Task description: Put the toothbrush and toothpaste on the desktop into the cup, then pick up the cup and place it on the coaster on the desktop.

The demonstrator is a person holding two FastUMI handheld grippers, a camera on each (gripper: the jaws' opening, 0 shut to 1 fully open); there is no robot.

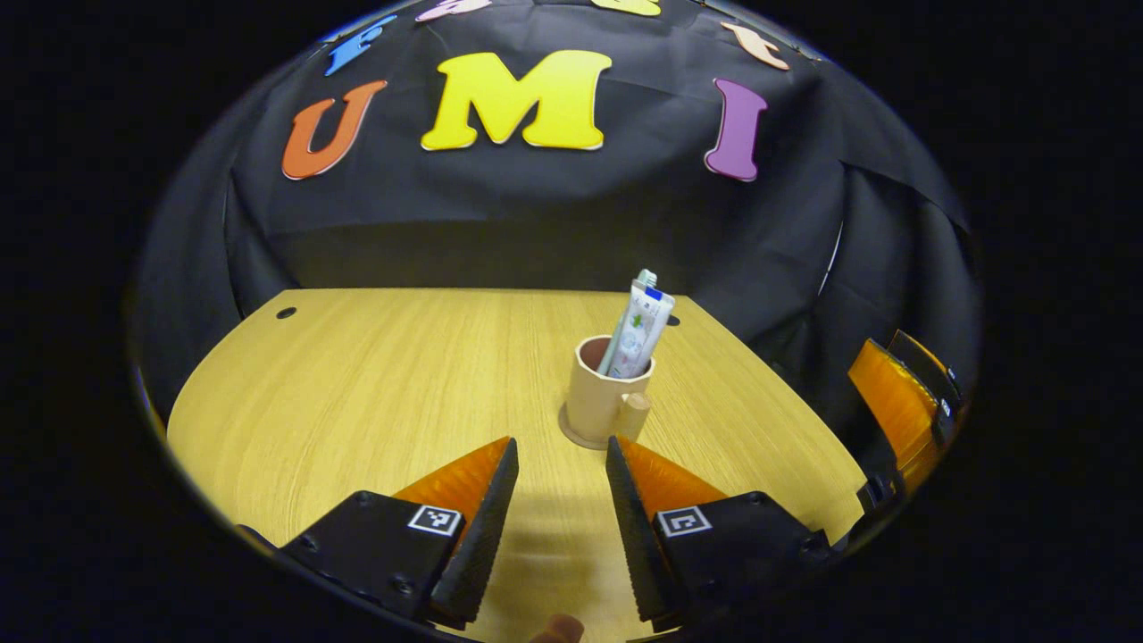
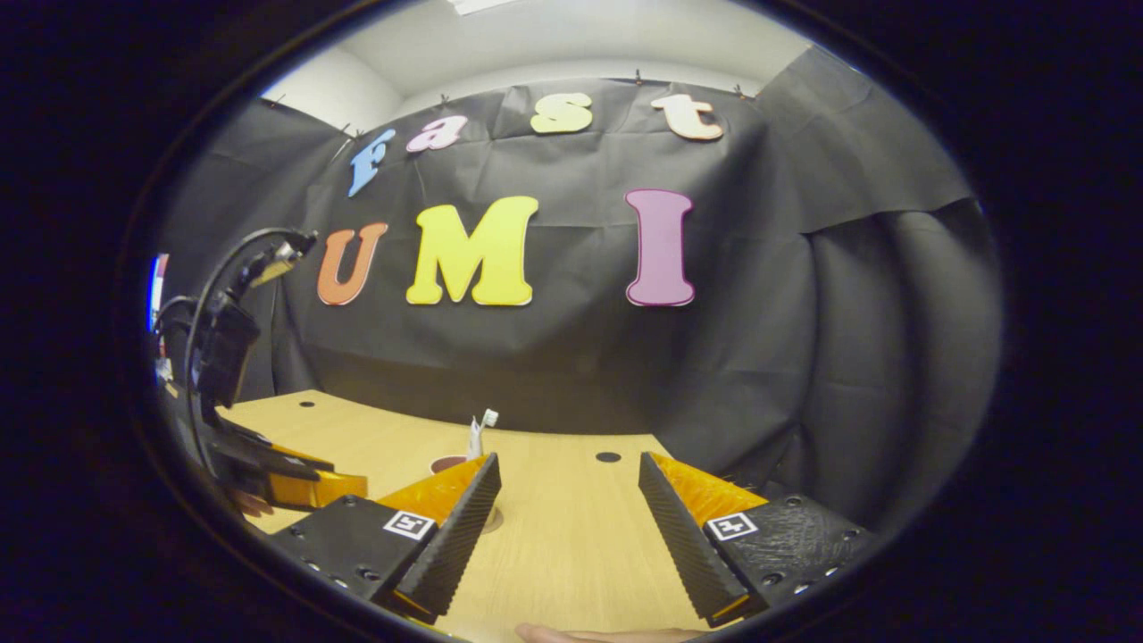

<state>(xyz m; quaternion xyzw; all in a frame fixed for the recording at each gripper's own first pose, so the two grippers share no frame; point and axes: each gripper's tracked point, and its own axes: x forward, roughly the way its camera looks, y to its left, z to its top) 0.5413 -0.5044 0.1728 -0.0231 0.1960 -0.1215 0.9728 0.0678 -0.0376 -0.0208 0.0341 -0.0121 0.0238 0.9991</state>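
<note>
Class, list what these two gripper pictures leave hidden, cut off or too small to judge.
- Toothbrush: left gripper view, mostly hidden behind the toothpaste inside the cup.
- Coaster: left gripper view, a thin rim shows; the cup covers the rest.
- Cup in right gripper view: mostly hidden behind the right gripper finger.
- Right gripper in left gripper view: cut off by the edge.

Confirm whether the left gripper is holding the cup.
No. The left gripper is open, its fingers short of the cup on the desktop.

left claw [image 1: 561, 446]: black mounts with visible screws, square coded tag on each finger
right claw [image 2: 570, 464]: same build, ridged inner finger faces
</note>
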